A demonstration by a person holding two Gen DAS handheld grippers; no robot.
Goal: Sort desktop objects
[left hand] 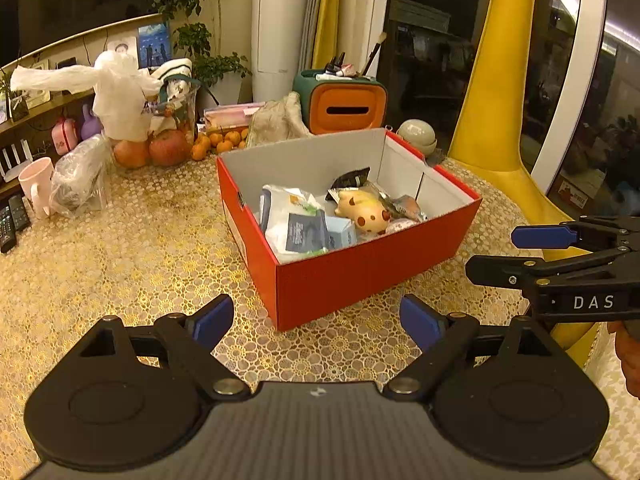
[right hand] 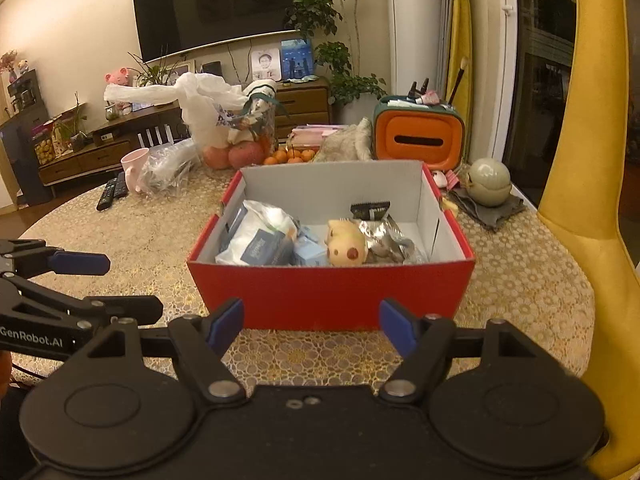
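A red cardboard box [left hand: 360,280] [right hand: 328,296] with a white inside stands open on the lace-covered table. In it lie white and blue wipe packs [left hand: 294,220] [right hand: 260,240], a spotted pig toy [left hand: 366,212] [right hand: 346,242] and foil snack packets [right hand: 384,236]. My left gripper [left hand: 316,320] [right hand: 120,286] hovers just before the box's near left corner, open and empty. My right gripper [right hand: 312,322] [left hand: 504,254] faces the box's near wall, also open with nothing between its blue pads [right hand: 228,320].
Behind the box are an orange tissue holder [left hand: 346,106], tangerines [left hand: 224,140], apples, a white plastic bag [left hand: 116,92] and a round grey jar [right hand: 490,182]. A pink mug [left hand: 36,184] and remotes [left hand: 12,220] lie at the left. A yellow chair [right hand: 592,200] stands right.
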